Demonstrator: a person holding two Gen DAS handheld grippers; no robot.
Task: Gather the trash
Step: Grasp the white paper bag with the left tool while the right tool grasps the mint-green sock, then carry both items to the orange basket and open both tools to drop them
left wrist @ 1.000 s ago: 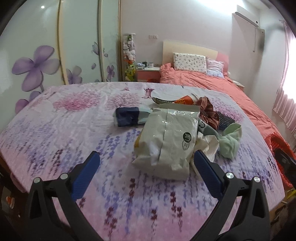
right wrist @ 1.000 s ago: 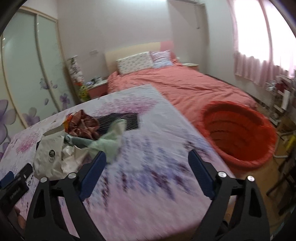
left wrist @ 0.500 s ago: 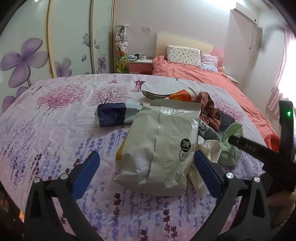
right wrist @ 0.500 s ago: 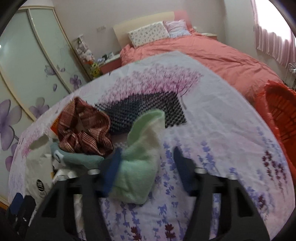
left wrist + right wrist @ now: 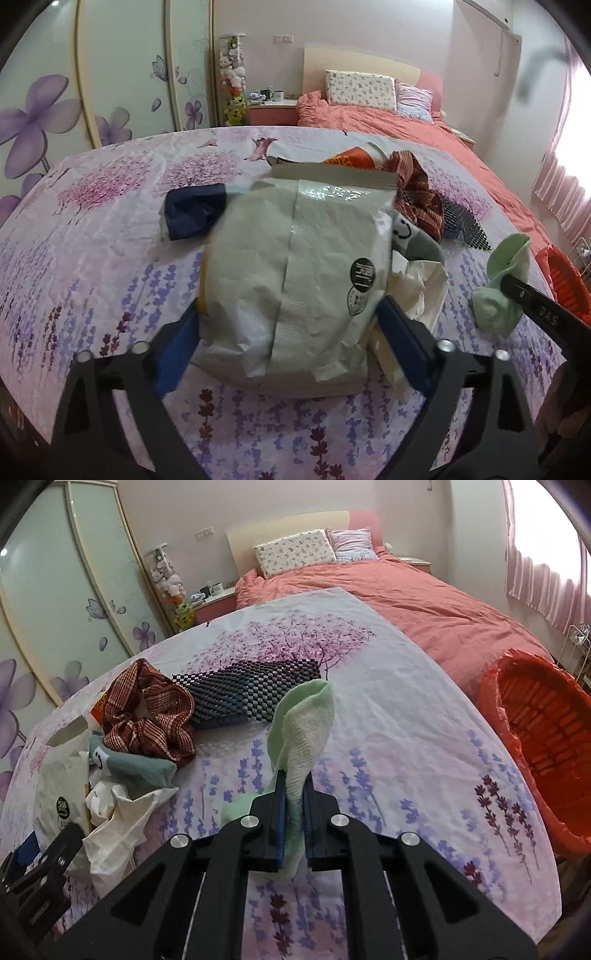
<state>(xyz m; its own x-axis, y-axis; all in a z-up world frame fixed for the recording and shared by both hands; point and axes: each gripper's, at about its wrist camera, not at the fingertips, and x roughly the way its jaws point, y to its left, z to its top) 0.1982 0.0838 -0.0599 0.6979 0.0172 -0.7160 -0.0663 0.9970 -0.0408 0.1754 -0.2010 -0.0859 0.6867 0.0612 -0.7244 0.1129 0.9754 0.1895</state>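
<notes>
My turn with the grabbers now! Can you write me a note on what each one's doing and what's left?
Right gripper: shut on the green cloth.
Left gripper: closing around the big bag, pads at its sides.
Red bin: right of the table, nothing seen in it.
Done: nothing binned yet.
Left: bin the cloth and bag, then the white bag, scrunchie, mesh mat, blue pack.

We can read very little here. On the black arm of the right claw [image 5: 546,317], seen from the left wrist view, we make out the light letters "DAS". The pale food bag [image 5: 295,280] carries a round black seal with white characters and, under it, a small label of fine print; both are too small and blurred for us to read. The grey sock [image 5: 406,232] shows a drawn smiley face.
</notes>
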